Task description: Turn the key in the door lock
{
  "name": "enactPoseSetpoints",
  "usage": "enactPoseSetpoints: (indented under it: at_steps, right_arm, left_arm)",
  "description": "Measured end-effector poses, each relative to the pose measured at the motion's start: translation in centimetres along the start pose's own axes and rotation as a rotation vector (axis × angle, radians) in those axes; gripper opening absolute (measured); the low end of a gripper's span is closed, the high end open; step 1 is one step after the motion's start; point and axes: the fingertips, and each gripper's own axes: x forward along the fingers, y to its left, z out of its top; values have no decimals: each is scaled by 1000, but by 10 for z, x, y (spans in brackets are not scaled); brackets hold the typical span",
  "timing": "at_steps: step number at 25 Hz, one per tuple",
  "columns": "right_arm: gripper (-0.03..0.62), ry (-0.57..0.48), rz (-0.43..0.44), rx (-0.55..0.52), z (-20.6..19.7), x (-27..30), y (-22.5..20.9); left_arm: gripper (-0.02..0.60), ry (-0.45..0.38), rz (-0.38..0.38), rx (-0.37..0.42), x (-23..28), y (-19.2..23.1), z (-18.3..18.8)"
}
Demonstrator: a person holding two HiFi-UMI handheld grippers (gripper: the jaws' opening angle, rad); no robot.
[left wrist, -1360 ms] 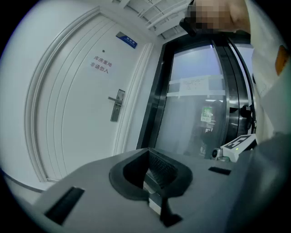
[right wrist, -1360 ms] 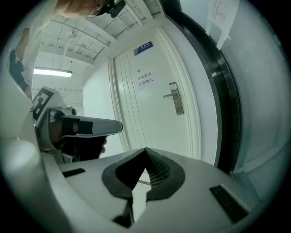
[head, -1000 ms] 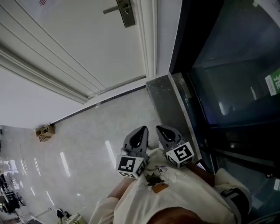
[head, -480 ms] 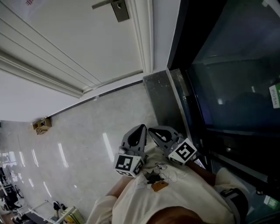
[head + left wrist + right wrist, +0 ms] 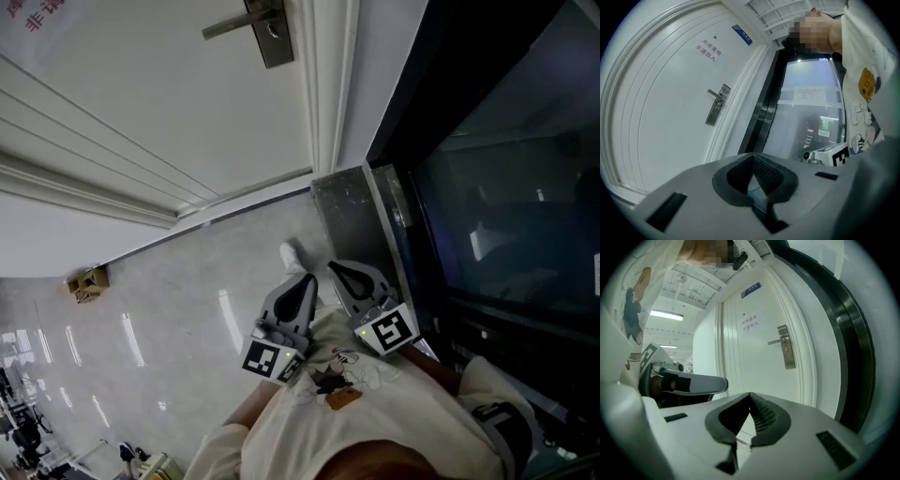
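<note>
Door lock [image 5: 270, 33] (lever handle [image 5: 230, 26] on its left side): set in white door [image 5: 169, 103], well ahead of both grippers, untouched. Left gripper [image 5: 300, 281]: jaws together, empty. Right gripper [image 5: 345, 275]: just beside the left one, jaws together, empty.

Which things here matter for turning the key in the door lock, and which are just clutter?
Job: white door, lock plate with lever handle, left hand-held gripper, right hand-held gripper; no key visible.
Lying about: small brown box, dark glass panel, notice on the door.
</note>
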Motion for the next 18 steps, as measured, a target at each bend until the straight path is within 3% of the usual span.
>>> enactPoseSetpoints:
  at_steps: [5,9,14,18]
  right_arm:
    - [6,-72,-132,5,49,84,-48]
    - [6,-103,-196,-59,93,153,-85]
    - [6,-105,-334,-189,150,222,-150]
    - [8,-151,-386,-260,193,251,-185]
  left_arm:
    - [6,-13,78,40,35,93,61]
    - [6,-23,74,42,74,156,103]
    - [6,-58,34,93,125,201,148]
    - [6,-68,52,106,156,216,171]
